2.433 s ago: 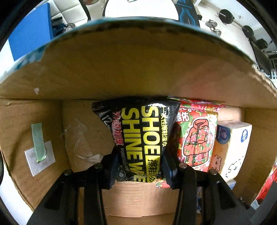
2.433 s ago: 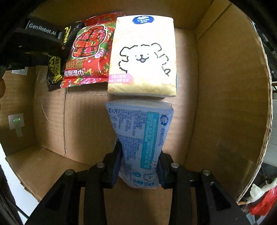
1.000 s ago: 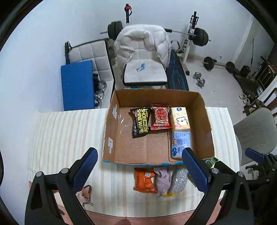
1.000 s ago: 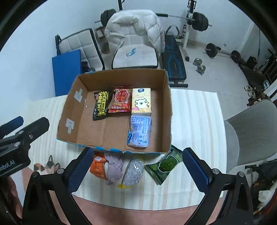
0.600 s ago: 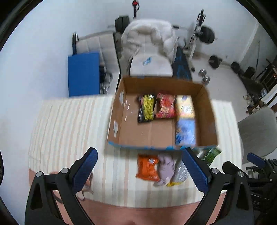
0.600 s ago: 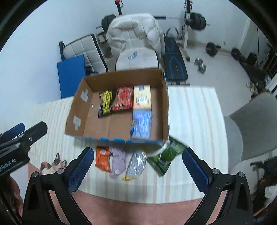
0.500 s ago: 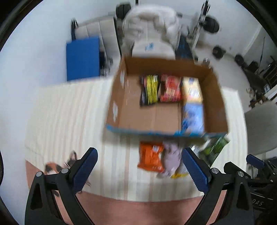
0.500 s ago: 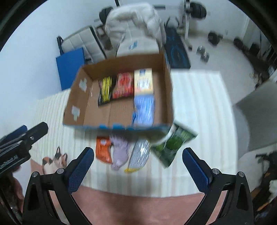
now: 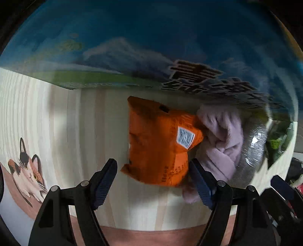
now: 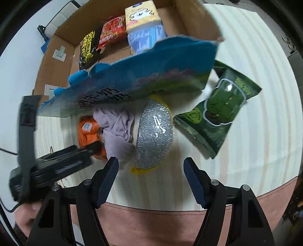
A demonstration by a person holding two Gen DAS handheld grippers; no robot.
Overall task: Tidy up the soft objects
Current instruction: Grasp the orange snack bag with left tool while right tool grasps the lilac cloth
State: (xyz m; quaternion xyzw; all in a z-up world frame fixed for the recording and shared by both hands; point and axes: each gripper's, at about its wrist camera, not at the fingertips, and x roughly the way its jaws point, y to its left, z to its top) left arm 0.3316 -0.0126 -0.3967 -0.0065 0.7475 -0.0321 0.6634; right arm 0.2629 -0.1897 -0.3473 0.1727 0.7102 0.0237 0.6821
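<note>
An orange packet (image 9: 161, 143) lies on the striped cloth in front of the cardboard box (image 10: 170, 64). My left gripper (image 9: 152, 183) is open, its fingers on either side of the packet's near end. A lilac cloth (image 9: 221, 140) lies right of the packet, then a silver scrubber pack (image 10: 154, 136) and a green packet (image 10: 217, 109). My right gripper (image 10: 150, 179) is open just before the silver pack. The left gripper also shows in the right wrist view (image 10: 90, 149) at the orange packet (image 10: 87, 130). The box holds a black packet (image 10: 88, 49), a red packet (image 10: 111, 32), a yellow tissue pack (image 10: 142, 17) and a blue tissue pack (image 10: 145, 39).
The box's blue printed front wall (image 9: 151, 47) fills the top of the left wrist view. A cat picture (image 9: 28, 170) is on the cloth at the left. The table's near edge (image 10: 151, 213) runs just before both grippers.
Both grippers let go of their packs in the box, rose high above the table, then came down in front of the box. The left now straddles the orange packet, the right faces the silver pack.
</note>
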